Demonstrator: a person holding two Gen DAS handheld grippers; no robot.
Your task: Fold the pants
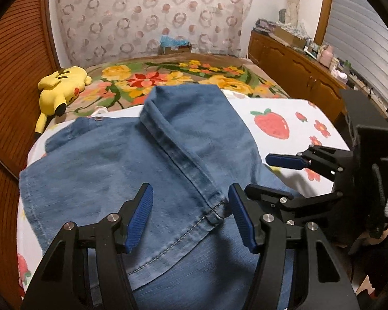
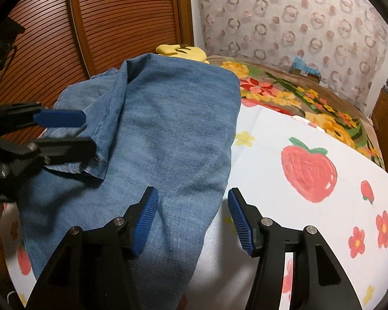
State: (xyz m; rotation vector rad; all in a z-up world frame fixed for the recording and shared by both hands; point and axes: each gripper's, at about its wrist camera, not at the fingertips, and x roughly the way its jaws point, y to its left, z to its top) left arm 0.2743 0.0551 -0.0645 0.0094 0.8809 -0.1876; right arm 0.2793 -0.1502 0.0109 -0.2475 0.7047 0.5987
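Note:
Blue denim pants (image 1: 116,160) lie folded on a white strawberry-print sheet (image 1: 279,103), one leg laid across the rest with its stitched hem near me. My left gripper (image 1: 190,196) hovers open above that hem, and its pads do not press the cloth. In the right wrist view the pants (image 2: 168,129) fill the middle, and my right gripper (image 2: 192,199) stands open over their right edge, holding nothing. Each gripper shows in the other's view: the right gripper (image 1: 258,174) at the pants' right edge, the left gripper (image 2: 88,133) by the hem at the left.
A yellow plush toy (image 1: 62,87) lies at the bed's far left on a floral blanket (image 1: 168,77). A wooden cabinet (image 1: 297,69) loaded with clutter runs along the right. A slatted wooden door (image 2: 116,20) stands to the left, and a cardboard box (image 1: 176,47) sits behind the bed.

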